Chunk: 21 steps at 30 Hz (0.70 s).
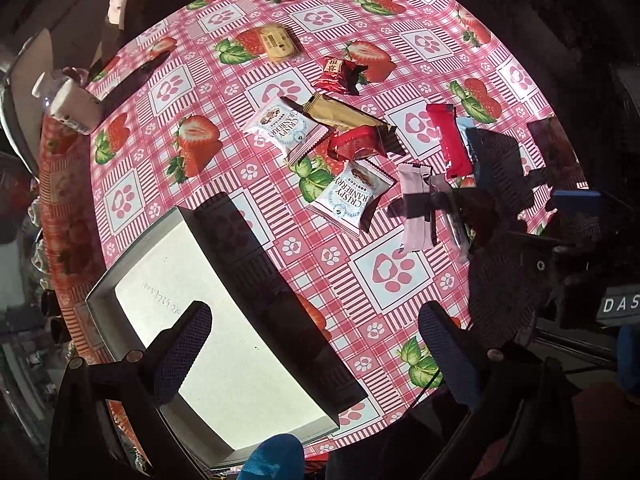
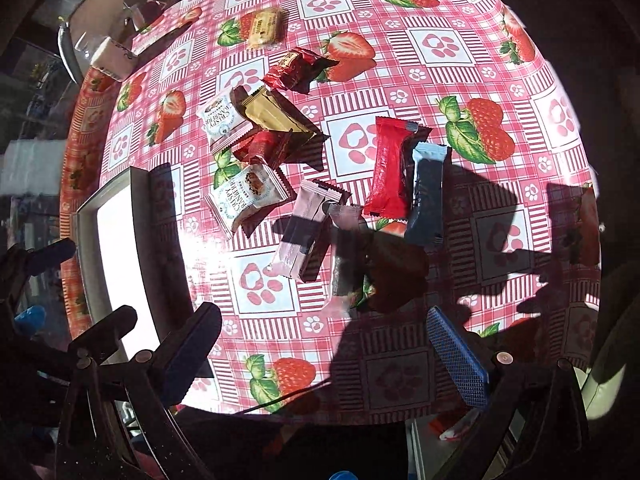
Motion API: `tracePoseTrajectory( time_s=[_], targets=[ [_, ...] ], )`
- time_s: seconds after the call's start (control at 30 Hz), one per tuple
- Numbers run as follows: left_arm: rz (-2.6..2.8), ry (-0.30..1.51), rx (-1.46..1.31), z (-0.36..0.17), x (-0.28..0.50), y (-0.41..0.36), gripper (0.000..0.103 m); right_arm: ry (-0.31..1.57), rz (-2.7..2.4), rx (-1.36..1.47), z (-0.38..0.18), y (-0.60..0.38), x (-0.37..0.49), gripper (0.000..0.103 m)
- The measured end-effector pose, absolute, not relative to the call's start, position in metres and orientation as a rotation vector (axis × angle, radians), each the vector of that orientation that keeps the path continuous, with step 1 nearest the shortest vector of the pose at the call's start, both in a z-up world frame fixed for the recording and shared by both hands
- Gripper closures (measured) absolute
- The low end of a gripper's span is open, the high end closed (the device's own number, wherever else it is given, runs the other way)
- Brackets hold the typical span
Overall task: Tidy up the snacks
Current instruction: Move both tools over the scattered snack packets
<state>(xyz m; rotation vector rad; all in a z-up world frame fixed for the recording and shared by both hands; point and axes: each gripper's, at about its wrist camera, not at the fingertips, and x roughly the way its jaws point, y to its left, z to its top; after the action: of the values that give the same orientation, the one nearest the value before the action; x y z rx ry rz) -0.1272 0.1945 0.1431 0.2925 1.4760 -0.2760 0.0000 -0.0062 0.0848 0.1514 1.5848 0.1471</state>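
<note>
1. Snacks lie scattered on the strawberry tablecloth (image 2: 440, 48), all ahead of both grippers, none in hand.
2. Left gripper (image 1: 316, 344) is spread wide and empty, hovering with its left finger over the white tray (image 1: 224, 360), which sits just ahead and to the left of it.
3. Straight ahead of it: two Crispy Cranberry packets (image 1: 352, 196), one nearer, one further (image 1: 286, 128), with a gold bar (image 1: 344, 114) and a red wrapper (image 1: 354, 142) between them.
4. Right gripper (image 2: 320, 344) is spread wide too, holding nothing, above bare cloth.
5. Directly ahead of it lies a pink bar (image 2: 306, 228), a clear-wrapped stick (image 2: 344, 256) just beside it.
6. Further ahead and slightly right, a red bar (image 2: 390, 168) and a blue bar (image 2: 428, 192) lie side by side, touching.
7. Far ahead, a yellow biscuit pack (image 2: 264, 28) sits apart from the rest.
8. The tray stands off to the right gripper's left, nothing visible inside.
</note>
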Motion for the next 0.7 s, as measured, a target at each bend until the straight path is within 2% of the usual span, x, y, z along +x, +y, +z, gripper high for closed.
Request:
tracePoseTrajectory(
  time_s=[0.7],
  targets=[
    [-0.263, 1.490, 0.333, 0.140, -0.131, 0.187, 0.000, 1.598, 0.078, 0.223, 0.083, -0.026, -0.006, 0.000]
  ],
)
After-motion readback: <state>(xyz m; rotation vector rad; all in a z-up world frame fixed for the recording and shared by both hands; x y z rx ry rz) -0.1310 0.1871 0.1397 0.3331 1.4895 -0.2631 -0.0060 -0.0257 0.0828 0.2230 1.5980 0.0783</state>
